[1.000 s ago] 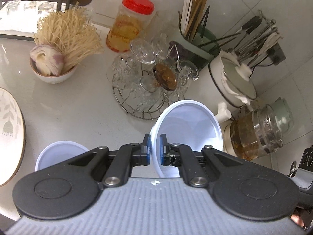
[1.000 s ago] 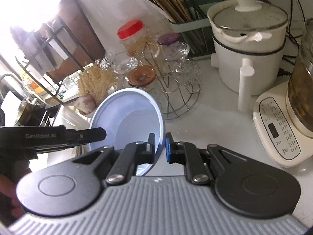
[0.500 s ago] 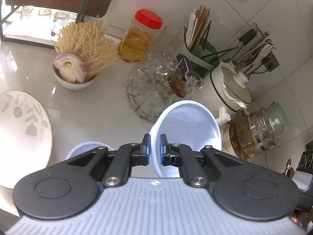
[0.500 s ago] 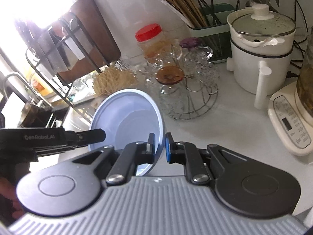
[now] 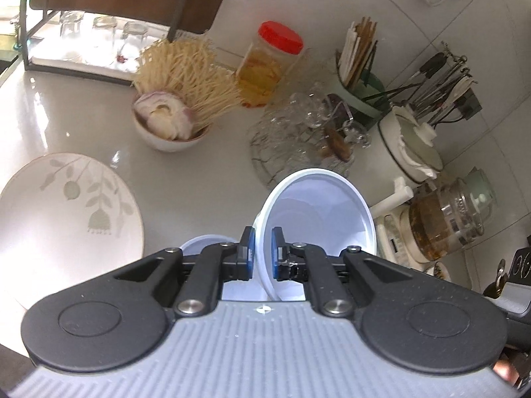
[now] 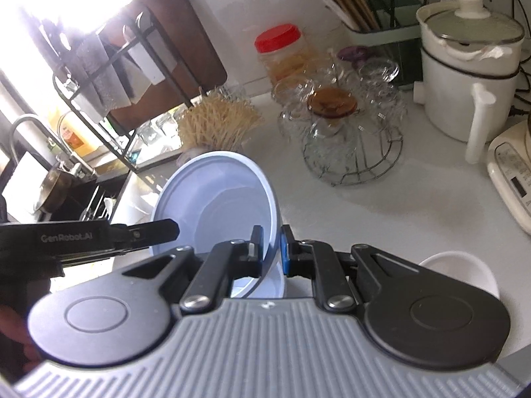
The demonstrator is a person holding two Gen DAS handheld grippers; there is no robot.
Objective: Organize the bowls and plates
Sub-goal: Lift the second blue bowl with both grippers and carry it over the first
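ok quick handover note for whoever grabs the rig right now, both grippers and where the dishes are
Left gripper: jaws shut on the rim of a white bowl, held tilted above the counter.
Right gripper: jaws shut on the rim of a bluish bowl, also tilted and in the air.
On the counter: a leaf-print plate at the left, another bowl under the left gripper, a small white bowl by the right gripper.
Done: both bowls picked up.
Left: set or stack both bowls, then sort the plate and loose bowls.
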